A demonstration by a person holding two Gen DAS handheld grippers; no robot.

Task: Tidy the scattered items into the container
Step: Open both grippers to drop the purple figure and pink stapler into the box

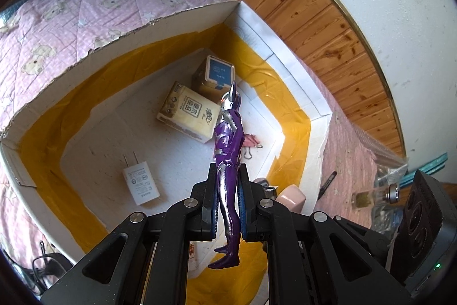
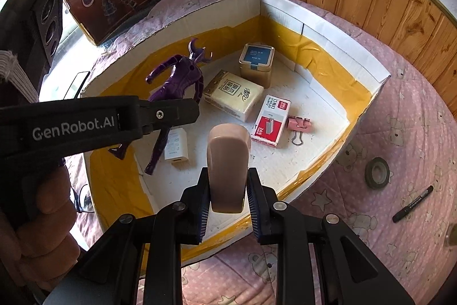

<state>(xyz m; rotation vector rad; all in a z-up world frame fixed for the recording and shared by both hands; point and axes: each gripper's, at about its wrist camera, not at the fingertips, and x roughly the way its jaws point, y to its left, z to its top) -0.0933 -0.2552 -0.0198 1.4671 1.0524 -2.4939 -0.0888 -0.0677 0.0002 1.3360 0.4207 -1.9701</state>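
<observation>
Left wrist view: the left gripper (image 1: 228,207) clamps the purple figure (image 1: 228,139) by its legs, hanging it above the cardboard box (image 1: 177,25) so it can drop clear of the charger (image 1: 140,182) and tissue pack (image 1: 188,112). The right gripper (image 2: 228,192) grasps a tan case (image 2: 227,162) over the box's near rim, likely for release; a marker (image 2: 412,203) and tape roll (image 2: 377,173) lie outside on the bedspread (image 2: 400,133)
</observation>
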